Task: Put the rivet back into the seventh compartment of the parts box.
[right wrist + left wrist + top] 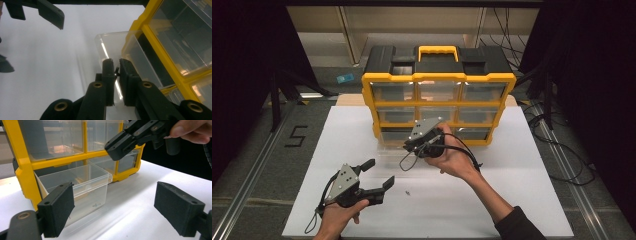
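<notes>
A yellow and black organizer (438,82) with clear drawers stands at the back of the white table. Its bottom left drawer (391,146) is pulled out, and a small dark part (96,205) lies on the drawer's (82,187) floor. My right gripper (410,145) hovers above this drawer (110,45). In the right gripper view its jaws (115,65) are shut on a tiny dark screw (116,71). My left gripper (379,172) rests low on the table at the front left, open with nothing in it (115,207), facing the drawer.
One small screw (407,191) lies loose on the white table (492,200) just right of the left gripper. Black cables trail on the floor at the right. A floor mark "5" (296,136) sits to the left of the table.
</notes>
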Demonstrator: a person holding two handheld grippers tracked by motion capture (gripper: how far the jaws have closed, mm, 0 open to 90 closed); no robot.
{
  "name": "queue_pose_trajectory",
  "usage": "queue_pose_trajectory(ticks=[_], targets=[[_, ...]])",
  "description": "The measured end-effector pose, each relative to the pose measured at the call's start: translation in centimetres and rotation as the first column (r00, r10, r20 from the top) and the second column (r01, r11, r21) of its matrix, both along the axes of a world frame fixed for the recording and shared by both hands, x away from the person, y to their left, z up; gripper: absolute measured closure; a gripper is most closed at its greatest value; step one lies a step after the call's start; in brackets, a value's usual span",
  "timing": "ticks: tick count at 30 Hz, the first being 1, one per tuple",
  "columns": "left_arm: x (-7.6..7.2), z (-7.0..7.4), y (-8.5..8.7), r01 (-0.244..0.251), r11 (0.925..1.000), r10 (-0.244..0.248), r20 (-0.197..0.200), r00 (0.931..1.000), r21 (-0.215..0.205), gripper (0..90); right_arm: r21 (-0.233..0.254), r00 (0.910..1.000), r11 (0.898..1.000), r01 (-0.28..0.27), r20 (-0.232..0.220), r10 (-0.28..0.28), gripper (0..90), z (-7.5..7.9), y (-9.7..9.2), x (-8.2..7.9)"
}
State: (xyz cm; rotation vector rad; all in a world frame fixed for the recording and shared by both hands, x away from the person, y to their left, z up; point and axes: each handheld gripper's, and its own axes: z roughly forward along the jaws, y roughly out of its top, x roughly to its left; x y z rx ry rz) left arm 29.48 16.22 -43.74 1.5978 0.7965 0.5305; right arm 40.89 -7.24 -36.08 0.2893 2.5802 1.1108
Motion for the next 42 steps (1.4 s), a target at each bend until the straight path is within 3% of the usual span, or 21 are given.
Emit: queue_pose_trajectory(ticks=[10, 19, 25, 29, 34, 38, 39, 42], targets=[[0.0, 0.0, 0.0, -0.001, 1.0, 0.001, -0.002, 1.0, 0.002, 16.0, 0.007, 0.9995, 0.999, 0.031, -0.003, -0.031, 82.8, -0.6, 1.2, 1.8], [0.0, 0.0, 0.0, 0.002, 1.0, -0.002, 0.0, 1.0, -0.004, 16.0, -0.042, 0.9986, 0.998, 0.051, -0.015, -0.051, 82.8, -1.0, 2.6, 3.5], [0.0, 0.0, 0.0, 0.002, 1.0, -0.002, 0.0, 1.0, -0.004, 16.0, -0.071, 0.9962, 0.995, 0.068, -0.05, -0.072, 82.8, -1.6, 3.2, 3.8], [0.0, 0.0, 0.1, 0.005, 1.0, -0.005, 0.004, 1.0, 0.001, 16.0, -0.088, 0.9969, 0.995, 0.051, -0.054, -0.056, 82.3, -1.9, 3.4, 4.1], [0.0, 0.0, 0.1, 0.003, 1.0, -0.003, 0.001, 1.0, -0.004, 16.0, -0.064, 0.9938, 0.994, 0.093, -0.056, -0.097, 67.6, -1.7, 2.9, 4.2], [0.0, 0.0, 0.1, 0.0, 1.0, 0.0, 0.001, 1.0, -0.004, 16.0, -0.022, 0.9942, 0.995, 0.099, -0.04, -0.1, 52.9, -0.4, 2.1, 3.4], [0.0, 0.0, 0.1, -0.001, 1.0, 0.001, 0.002, 1.0, -0.003, 16.0, -0.004, 0.9949, 0.995, 0.1, -0.015, -0.1, 50.5, -0.1, 1.8, 3.2], [0.0, 0.1, 0.1, -0.005, 1.0, 0.005, 0.003, 1.0, -0.004, 16.0, 0.018, 0.9976, 0.997, 0.069, -0.009, -0.069, 45.9, 0.7, 1.0, 2.0]])
